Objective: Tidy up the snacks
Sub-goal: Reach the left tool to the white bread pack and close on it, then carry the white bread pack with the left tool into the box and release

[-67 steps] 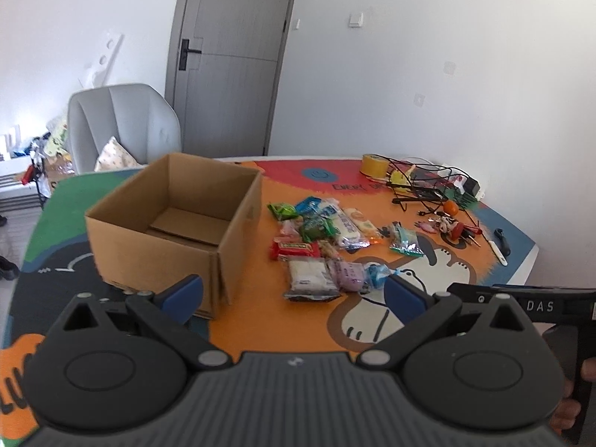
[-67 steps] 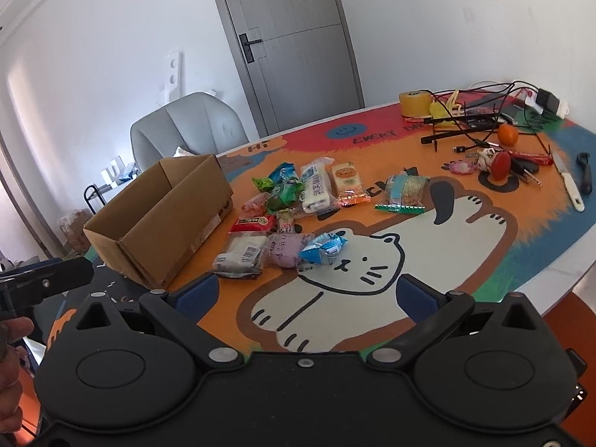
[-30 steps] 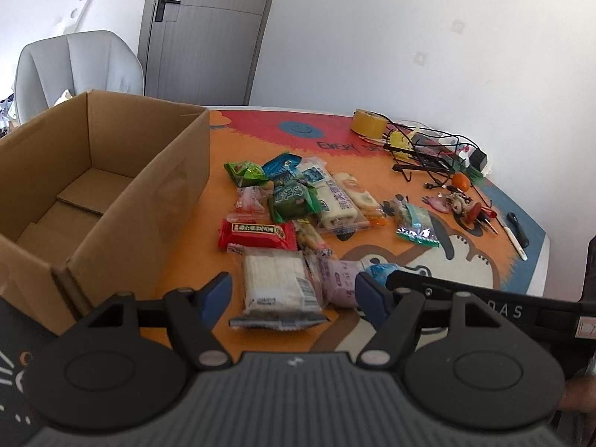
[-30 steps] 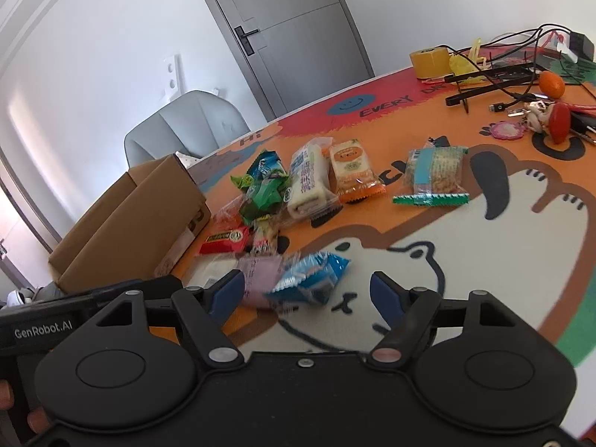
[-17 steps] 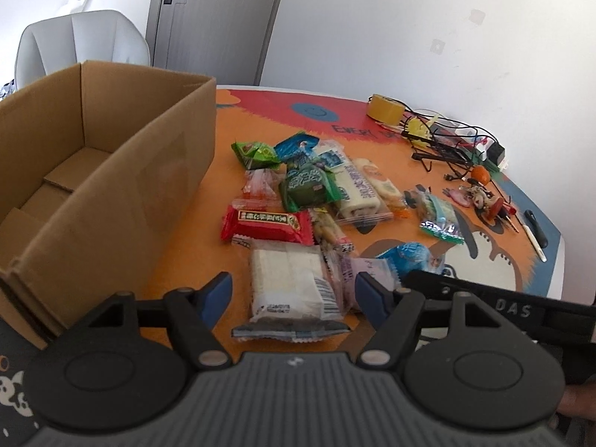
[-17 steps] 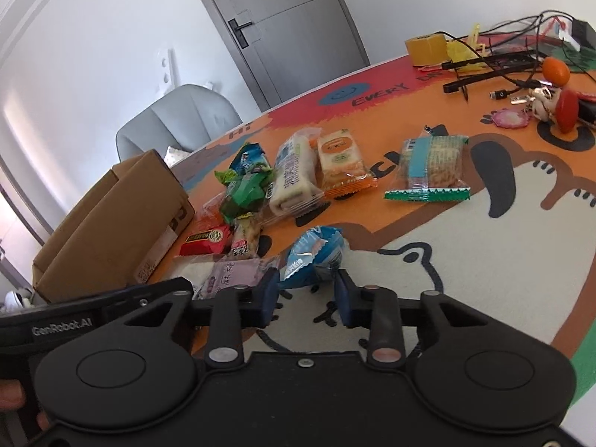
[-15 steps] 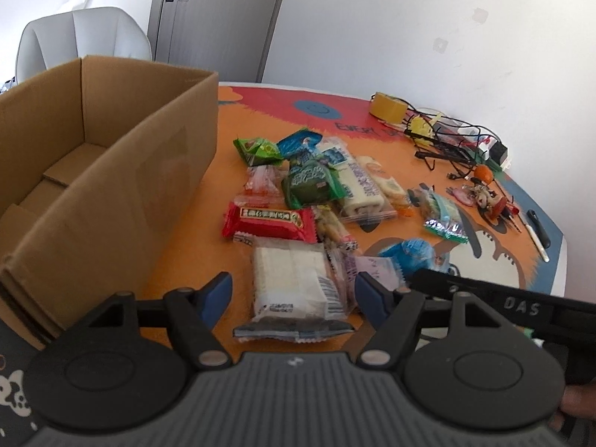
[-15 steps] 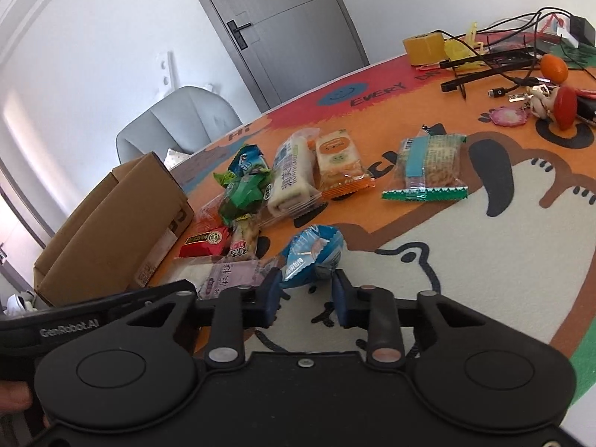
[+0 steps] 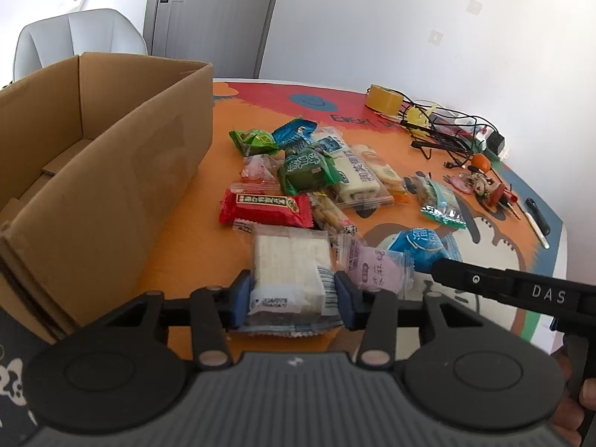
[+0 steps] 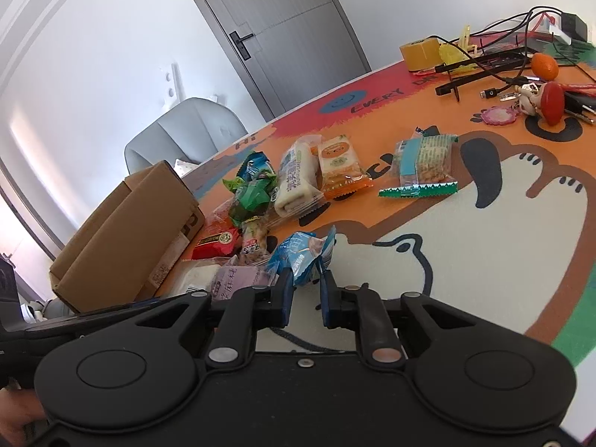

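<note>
Now your left gripper (image 9: 292, 294) has just closed on the white cake pack (image 9: 288, 264); your right gripper (image 10: 305, 294) pinches the blue packet (image 10: 301, 251).

A room in a home: a grey panelled door (image 9: 208, 18) in plain white walls, a padded grey chair (image 9: 80, 43) just left of the door, and a surface under a bright cartoon mat (image 10: 465, 260) near that chair.

cardboard box (image 9: 111, 171) left of snack pile (image 9: 316, 171), cables (image 9: 447, 130) behind
</note>
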Available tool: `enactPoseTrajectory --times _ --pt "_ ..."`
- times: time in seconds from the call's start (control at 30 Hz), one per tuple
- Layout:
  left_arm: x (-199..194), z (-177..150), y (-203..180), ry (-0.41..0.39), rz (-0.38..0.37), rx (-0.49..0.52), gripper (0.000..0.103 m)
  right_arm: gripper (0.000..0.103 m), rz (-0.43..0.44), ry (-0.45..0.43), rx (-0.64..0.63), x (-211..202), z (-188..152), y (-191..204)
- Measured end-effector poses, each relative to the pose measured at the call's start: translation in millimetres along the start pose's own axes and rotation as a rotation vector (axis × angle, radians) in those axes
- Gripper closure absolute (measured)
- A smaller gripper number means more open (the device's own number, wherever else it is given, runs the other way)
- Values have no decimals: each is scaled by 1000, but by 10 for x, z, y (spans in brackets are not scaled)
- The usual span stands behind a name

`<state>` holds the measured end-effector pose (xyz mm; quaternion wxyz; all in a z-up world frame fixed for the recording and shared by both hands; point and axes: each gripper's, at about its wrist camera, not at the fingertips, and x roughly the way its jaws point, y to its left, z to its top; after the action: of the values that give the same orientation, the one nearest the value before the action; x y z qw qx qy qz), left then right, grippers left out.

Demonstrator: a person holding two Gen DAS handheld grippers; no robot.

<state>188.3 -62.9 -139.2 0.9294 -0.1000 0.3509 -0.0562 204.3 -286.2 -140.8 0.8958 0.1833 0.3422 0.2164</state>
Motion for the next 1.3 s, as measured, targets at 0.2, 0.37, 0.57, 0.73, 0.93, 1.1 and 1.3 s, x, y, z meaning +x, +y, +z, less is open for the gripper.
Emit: enactPoseTrajectory --times 0.2,0.37,0.57,0.73,0.93,1.1,1.3 --pt "-190 11 -20 -43 -12 2 58 88 16 -23 -14 -94 3 71" --pt "-385 67 -13 -88 -20 -3 58 89 37 -38 -29 -162 2 166" --pt "-605 179 -25 -133 -27 24 58 89 55 -52 -55 -206 40 343" --pt "-823 284 16 -188 3 43 58 89 71 -61 -88 -204 113 550" --pt "-1026 381 202 -216 23 14 58 90 111 -80 -117 -169 190 827" --pt "-1193 431 363 -240 43 -9 58 90 152 -93 -128 -139 239 1036" --pt "-1310 450 567 -254 84 -33 58 90 189 -97 -142 -106 277 1231"
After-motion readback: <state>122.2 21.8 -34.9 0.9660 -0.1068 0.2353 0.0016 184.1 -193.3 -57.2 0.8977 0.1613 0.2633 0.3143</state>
